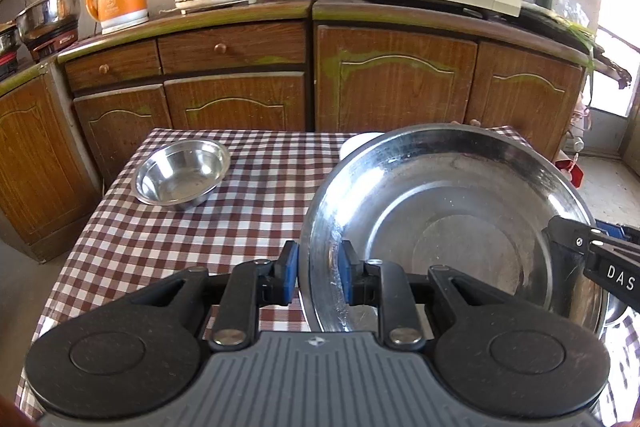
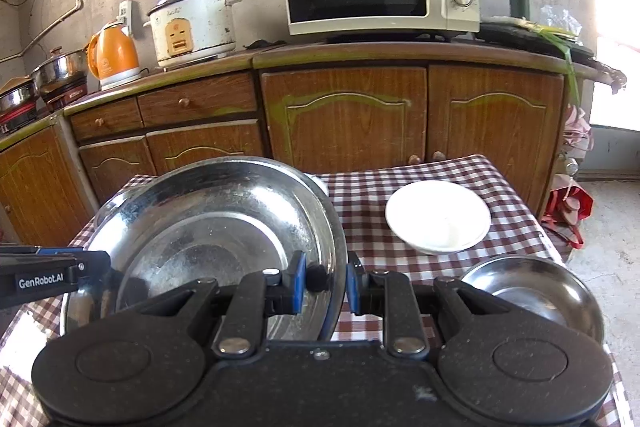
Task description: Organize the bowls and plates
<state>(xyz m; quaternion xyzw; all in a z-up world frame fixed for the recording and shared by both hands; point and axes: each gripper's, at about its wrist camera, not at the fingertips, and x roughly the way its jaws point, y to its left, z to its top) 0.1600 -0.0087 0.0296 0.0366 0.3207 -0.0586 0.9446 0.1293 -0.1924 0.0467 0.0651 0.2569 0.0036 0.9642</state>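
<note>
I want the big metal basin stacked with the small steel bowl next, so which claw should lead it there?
Probably left. The left claw grips the basin on the rim nearest the small steel bowl; the right claw clamps the opposite rim.

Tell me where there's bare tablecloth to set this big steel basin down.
Bare cloth lies between the small steel bowl and the basin, toward the near left edge. The right side is crowded: white bowl and steel dish.
</note>
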